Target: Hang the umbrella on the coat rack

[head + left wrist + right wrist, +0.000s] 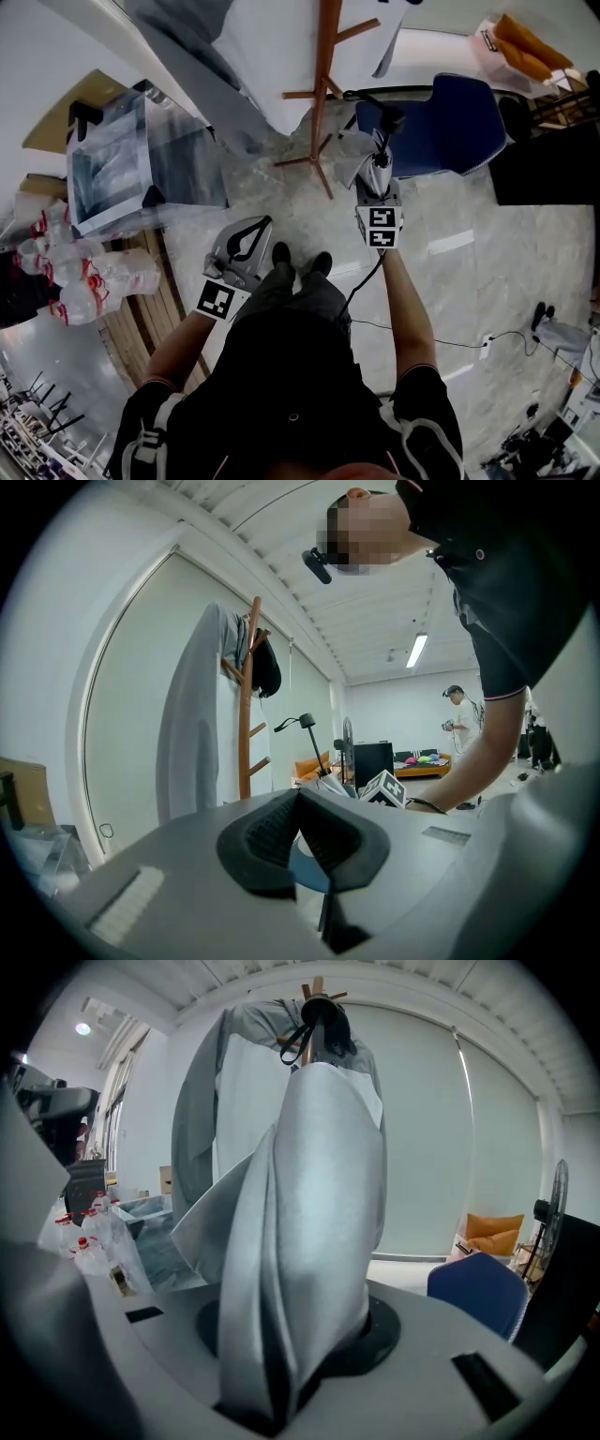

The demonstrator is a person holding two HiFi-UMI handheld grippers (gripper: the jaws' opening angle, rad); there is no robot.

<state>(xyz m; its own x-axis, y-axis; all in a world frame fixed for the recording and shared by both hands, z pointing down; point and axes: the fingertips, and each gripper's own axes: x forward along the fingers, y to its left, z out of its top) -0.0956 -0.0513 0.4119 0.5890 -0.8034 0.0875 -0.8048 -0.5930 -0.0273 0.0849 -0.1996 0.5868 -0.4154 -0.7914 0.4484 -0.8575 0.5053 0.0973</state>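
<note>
Nearly at the rack, but gripped only by the cloth

At the far left a cluster of water bottles [89, 277] sits low, clear of the job. Next, the left gripper [300, 799] hangs in front of the person, its jaws closed tip to tip with nothing between them. Beyond it the wooden coat rack [323, 84] stands on the floor, with a grey garment [192, 733] and a dark cap [267, 666] already on its upper pegs. Just right of the rack's foot, the right gripper [298, 1344] has its jaws clamped on the folded silver canopy of the umbrella [309, 1213]. The umbrella is held in the air, its black handle [388, 117] and strap leading toward the rack. Whether the strap touches a peg I cannot tell. A blue chair [459, 122] sits close on the right.

The risks look like these. The hold is on soft, slick folds rather than the shaft, so the umbrella may slide or twist in the jaws when the strap is pushed over a peg. The loop is small and the top pegs are crowded, so a miss could drop the umbrella or knock the cap off. A hard nudge might rock the rack, and the chair cramps the approach on that side.
</note>
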